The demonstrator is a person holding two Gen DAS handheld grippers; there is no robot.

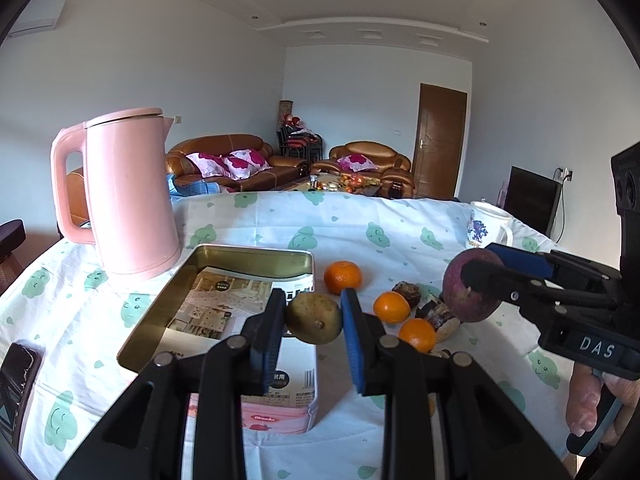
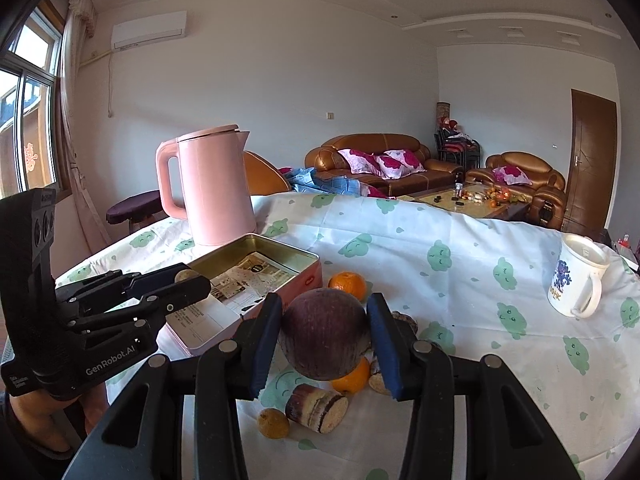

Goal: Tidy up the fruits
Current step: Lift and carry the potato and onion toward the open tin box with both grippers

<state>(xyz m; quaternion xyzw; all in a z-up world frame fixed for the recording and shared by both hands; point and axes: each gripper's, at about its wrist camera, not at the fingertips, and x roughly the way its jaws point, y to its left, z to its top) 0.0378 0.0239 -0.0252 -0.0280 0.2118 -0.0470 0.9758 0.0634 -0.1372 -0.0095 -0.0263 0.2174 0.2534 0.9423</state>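
The left gripper (image 1: 313, 322) pinches a small olive-brown fruit (image 1: 314, 323) between its fingers above the open pink metal tin (image 1: 224, 304), while the right gripper (image 2: 325, 336) clamps a round dark-purple fruit (image 2: 325, 334) above the desk (image 2: 460, 300) middle.

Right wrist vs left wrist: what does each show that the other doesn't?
Right wrist only: a cut sugarcane piece and a small yellowish fruit lying on the cloth below the right tongs, plus a window and wall air conditioner.

Left wrist only: the left tongs seen head-on, shut on a greenish-brown fruit, and a dark screen at far right.

Both: pink kettle, open tin, oranges, mug, and the dark purple fruit in the right tongs.
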